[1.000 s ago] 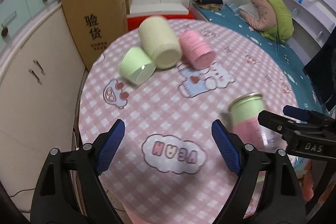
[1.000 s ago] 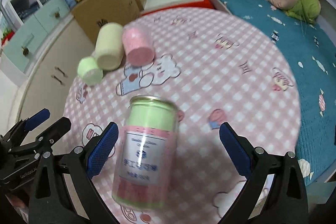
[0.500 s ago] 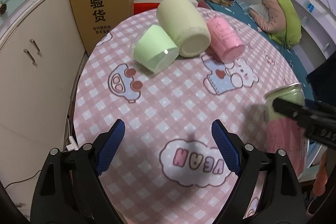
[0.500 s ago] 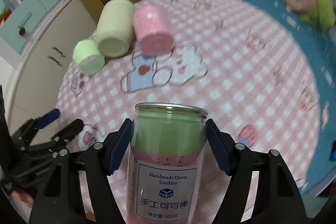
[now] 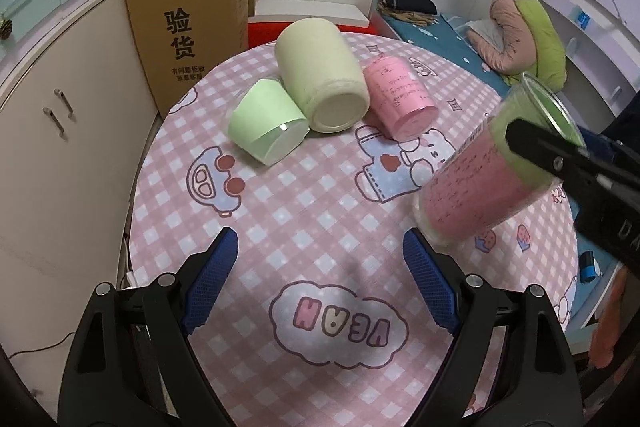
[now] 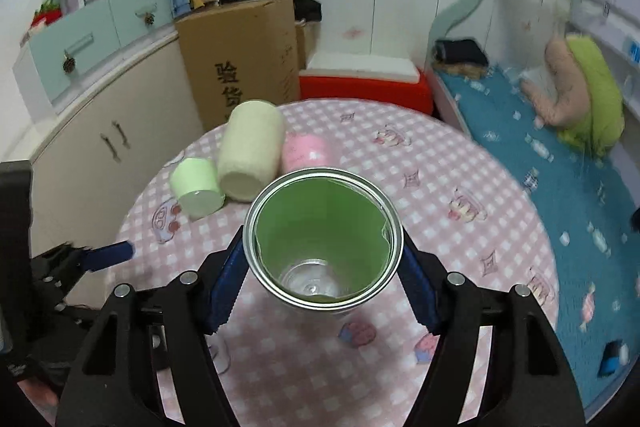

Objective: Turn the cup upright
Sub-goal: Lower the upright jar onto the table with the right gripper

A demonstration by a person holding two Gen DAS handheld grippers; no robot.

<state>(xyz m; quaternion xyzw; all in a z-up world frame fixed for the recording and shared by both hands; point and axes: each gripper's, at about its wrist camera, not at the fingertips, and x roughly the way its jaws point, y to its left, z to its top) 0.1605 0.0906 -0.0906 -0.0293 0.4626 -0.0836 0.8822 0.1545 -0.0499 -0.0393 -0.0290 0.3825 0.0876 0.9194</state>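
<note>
From the left wrist view, the left gripper (image 5: 320, 283) hangs wide and empty while the cup (image 5: 492, 171) tilts above the counter (image 5: 280, 211). From the right wrist view, the right gripper (image 6: 320, 275) clamps it near the rim (slippery plastic), so it could slip or tip when set down.

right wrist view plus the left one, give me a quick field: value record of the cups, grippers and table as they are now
held cup: clear can-style cup with green and pink liner, tilted, mouth toward the right wrist camera, empty
right gripper: shut on the held cup, pads on both sides
left gripper: open, holding nothing, above the table
lying cups: light green cup, cream cup, pink cup, all on their sides, side by side
table: round, pink checked cloth
task state: held cup not yet set upright
</note>
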